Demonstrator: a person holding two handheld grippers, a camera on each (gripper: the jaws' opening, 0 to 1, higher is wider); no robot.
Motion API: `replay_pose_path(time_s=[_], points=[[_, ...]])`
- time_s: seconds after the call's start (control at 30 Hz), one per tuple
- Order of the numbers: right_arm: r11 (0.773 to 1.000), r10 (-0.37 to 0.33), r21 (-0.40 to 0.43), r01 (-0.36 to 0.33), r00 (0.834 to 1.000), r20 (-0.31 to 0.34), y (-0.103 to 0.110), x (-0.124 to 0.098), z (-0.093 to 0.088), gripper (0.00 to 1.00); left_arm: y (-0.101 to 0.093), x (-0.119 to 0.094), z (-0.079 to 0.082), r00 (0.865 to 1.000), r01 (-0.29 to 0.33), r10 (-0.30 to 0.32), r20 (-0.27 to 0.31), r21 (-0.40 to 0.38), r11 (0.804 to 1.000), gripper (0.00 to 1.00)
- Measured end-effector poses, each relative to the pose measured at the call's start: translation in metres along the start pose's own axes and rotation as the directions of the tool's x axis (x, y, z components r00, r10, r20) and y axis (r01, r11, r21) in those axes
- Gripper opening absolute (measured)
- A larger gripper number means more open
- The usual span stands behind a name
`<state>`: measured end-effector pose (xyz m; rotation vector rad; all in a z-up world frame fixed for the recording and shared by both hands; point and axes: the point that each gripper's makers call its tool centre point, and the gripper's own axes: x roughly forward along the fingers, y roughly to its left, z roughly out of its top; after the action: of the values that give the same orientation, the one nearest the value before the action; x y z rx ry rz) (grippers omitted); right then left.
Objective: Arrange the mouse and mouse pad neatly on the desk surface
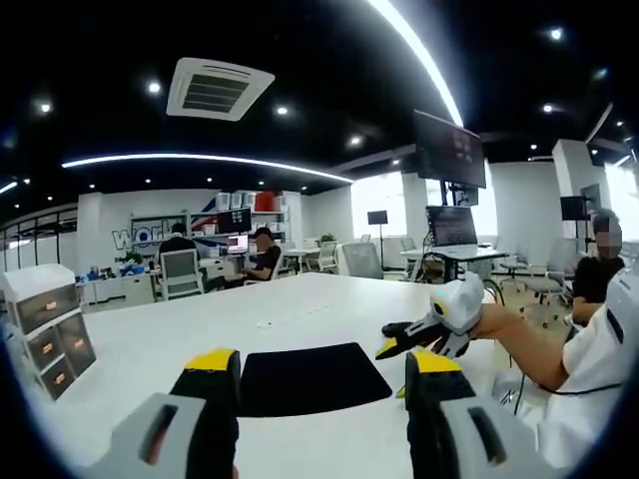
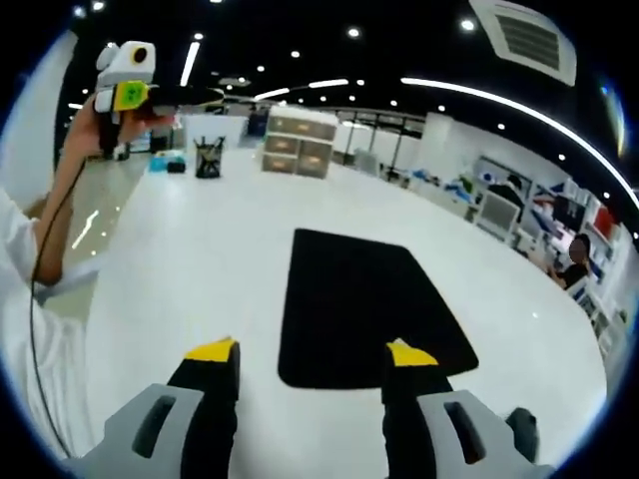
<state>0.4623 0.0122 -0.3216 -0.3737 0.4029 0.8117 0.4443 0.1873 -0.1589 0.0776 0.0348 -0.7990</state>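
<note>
I hold both tools clear of the tabletop (image 2: 180, 289), each with jaws apart and gripping nothing. The mouse pad (image 2: 364, 304) lies flat near the table's near edge, squarely ahead of my right gripper (image 2: 311, 351) and my left gripper (image 1: 324, 360), presumably for straightening. I cannot locate the mouse.
</note>
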Motion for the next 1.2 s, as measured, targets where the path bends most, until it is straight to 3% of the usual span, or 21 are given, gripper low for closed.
replay_pose_path(time_s=[0.83, 1.2], points=[[0.999, 0.013, 0.042, -0.011, 0.999, -0.036, -0.006, 0.016, -0.018, 0.49, -0.001, 0.002, 0.0, 1.0, 0.008, -0.008, -0.004, 0.004, 1.0, 0.66], [0.99, 0.054, 0.131, -0.052, 0.998, -0.015, -0.008, 0.016, -0.019, 0.45, -0.004, 0.005, -0.003, 1.0, 0.016, -0.016, -0.013, 0.005, 1.0, 0.66]])
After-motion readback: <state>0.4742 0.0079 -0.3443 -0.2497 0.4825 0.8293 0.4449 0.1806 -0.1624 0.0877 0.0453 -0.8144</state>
